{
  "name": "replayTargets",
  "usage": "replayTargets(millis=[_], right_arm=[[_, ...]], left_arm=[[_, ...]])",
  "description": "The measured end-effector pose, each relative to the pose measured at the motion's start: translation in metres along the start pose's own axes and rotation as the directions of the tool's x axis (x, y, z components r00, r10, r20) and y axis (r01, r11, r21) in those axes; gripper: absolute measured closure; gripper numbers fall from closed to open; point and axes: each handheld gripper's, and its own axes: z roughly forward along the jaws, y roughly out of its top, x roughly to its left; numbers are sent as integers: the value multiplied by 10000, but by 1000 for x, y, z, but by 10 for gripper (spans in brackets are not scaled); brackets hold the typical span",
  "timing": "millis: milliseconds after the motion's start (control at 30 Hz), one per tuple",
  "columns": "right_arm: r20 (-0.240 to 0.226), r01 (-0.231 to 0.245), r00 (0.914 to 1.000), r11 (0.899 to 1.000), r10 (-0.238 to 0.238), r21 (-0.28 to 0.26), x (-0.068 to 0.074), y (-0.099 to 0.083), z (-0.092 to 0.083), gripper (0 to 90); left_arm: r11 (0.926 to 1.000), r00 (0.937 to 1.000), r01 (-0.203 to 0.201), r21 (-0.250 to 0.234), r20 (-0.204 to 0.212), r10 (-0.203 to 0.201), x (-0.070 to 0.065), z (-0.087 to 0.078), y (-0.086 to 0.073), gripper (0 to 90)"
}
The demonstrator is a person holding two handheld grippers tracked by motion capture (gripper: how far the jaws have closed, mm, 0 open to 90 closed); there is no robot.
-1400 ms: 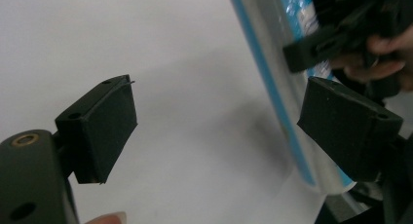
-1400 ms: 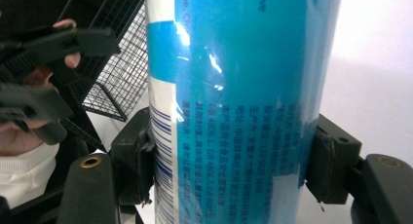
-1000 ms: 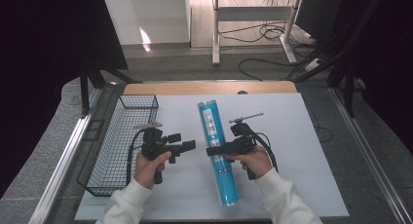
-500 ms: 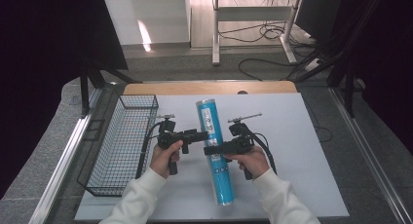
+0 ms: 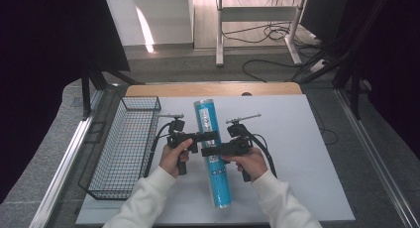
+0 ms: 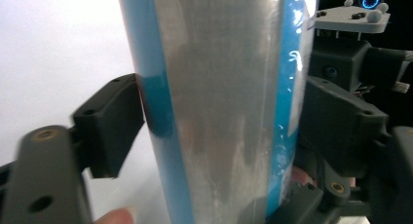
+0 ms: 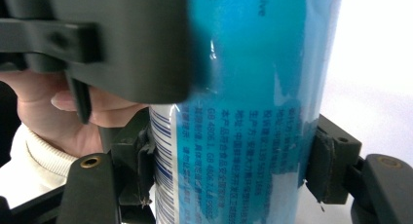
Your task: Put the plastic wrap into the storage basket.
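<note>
I am holding a blue tube [image 5: 212, 148] in the lower middle of the high view, lying lengthwise on the white table [image 5: 307, 153] with its far cap toward the top of the frame and its near end toward the bottom. My right tongs [image 5: 210, 151] are clamping it from the right side; in the right gripper view the two pads [image 7: 327, 160] are pressing on either side of the printed blue wrap, so that grip is plain. My left tongs [image 5: 210, 136] are reaching in from the left, just above the right pair on the tube. Their jaws have just been closing with the tube between them; in the left gripper view the left pad [image 6: 117, 121] is touching the blue edge, while the other jaw at the right of the frame is sitting against the tube, though the contact line there is blurred and hard to make out.

Much is being cut off. Both gripper views are cropping the tube at top and bottom, and a silvery band of glare is washing out its label in the left gripper view. In the high view my hands and the black jaws are covering the tube's middle. The wire basket [image 5: 124, 143] is standing at the left of the table, well apart from the tube.
</note>
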Motion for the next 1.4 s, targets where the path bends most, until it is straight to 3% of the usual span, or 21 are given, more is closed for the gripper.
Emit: replayTargets(millis=[133, 400, 500, 600, 633, 667, 767, 800, 900, 1033, 1067, 1100, 1267, 1400], right_arm=[[25, 41, 10000, 10000, -41, 8, 1, 0, 4, 320], [-86, 44, 10000, 9997, -46, -253, 3, 0, 8, 317], [-68, 256, 9996, 9986, -259, -465, 7, 0, 8, 308], [-496, 330, 9981, 9960, -372, -827, 9, 0, 5, 236], [-573, 417, 9972, 9948, -471, -927, 13, 0, 3, 204], [-370, 844, 9954, 9912, -886, -1024, 18, -2, -2, 139], [-161, 1118, 9933, 9885, -1140, -1022, 22, -3, -11, 97], [-51, 1307, 9912, 9834, -1323, -1257, 23, -5, -24, 91], [35, 1429, 9896, 9778, -1440, -1534, 21, -8, -39, 89], [205, 1752, 9844, 9654, -1745, -1933, 10, -16, -68, 83], [432, 1875, 9822, 9620, -1825, -1985, 1, -23, -80, 83], [432, 1875, 9822, 9620, -1825, -1985, 1, -23, -80, 83], [1196, 1633, 9828, 9644, -1406, -2080, -29, -43, -100, 86], [2002, 1450, 9742, 9692, -1046, -1992, -51, -57, -108, 90]], left_arm=[[10000, 9999, 97, -9, -69, -97, 2, -2, 1, 312], [10000, 10000, 64, -73, -56, -65, 1, -8, 3, 319], [10000, 10000, -10, -88, 46, 11, 0, -13, 5, 320], [9997, 9997, -141, -204, 219, 146, -5, -18, 7, 321], [9995, 9994, -229, -222, 258, 235, -6, -20, 8, 321], [9993, 9991, -254, -265, 326, 262, -8, -22, 9, 321], [9985, 9983, -290, -473, 497, 313, -14, -31, 13, 321], [9983, 9981, -291, -499, 530, 318, -15, -34, 14, 321], [9973, 9981, -366, -641, 480, 397, -20, -43, 18, 321], [9960, 9986, -365, -818, 355, 395, -22, -57, 20, 321], [9956, 9986, -350, -865, 362, 382, -22, -59, 20, 321], [9951, 9987, -332, -927, 354, 366, -22, -63, 20, 321], [9930, 9992, -334, -1130, 186, 357, -23, -79, 23, 321], [9926, 9993, -350, -1162, 49, 358, -25, -89, 26, 321]])
